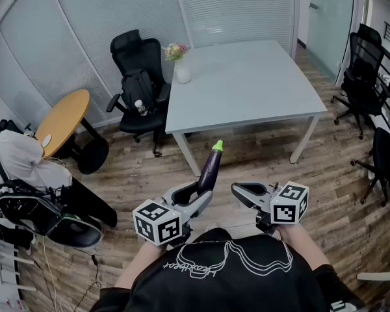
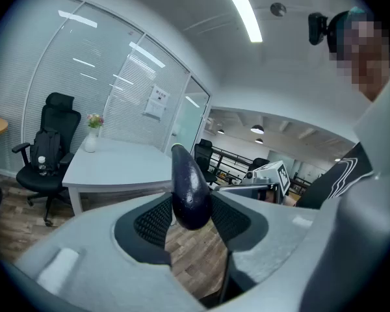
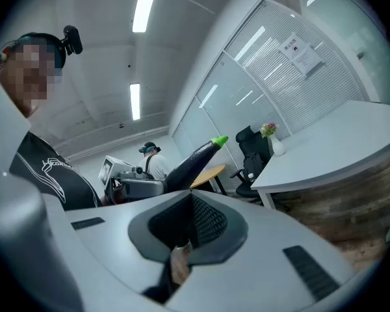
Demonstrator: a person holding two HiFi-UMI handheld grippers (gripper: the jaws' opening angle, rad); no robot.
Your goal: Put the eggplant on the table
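Note:
A dark purple eggplant [image 1: 209, 169] with a green stem stands upright between the jaws of my left gripper [image 1: 198, 190], which is shut on its lower end. In the left gripper view the eggplant [image 2: 190, 190] fills the gap between the black pads [image 2: 157, 221]. My right gripper [image 1: 244, 190] hangs beside it to the right, jaws together with nothing in them. From the right gripper view the eggplant [image 3: 195, 161] shows at the left, beyond my right gripper [image 3: 185, 233]. The light grey table [image 1: 247, 83] stands ahead across the wooden floor; the grippers are well short of it.
A white vase of flowers [image 1: 181, 67] sits on the table's far left corner. A black office chair [image 1: 140, 83] stands left of the table, a round wooden table [image 1: 64, 119] further left. A person [image 1: 19, 168] stands at the left edge. More black chairs [image 1: 364, 70] are at the right.

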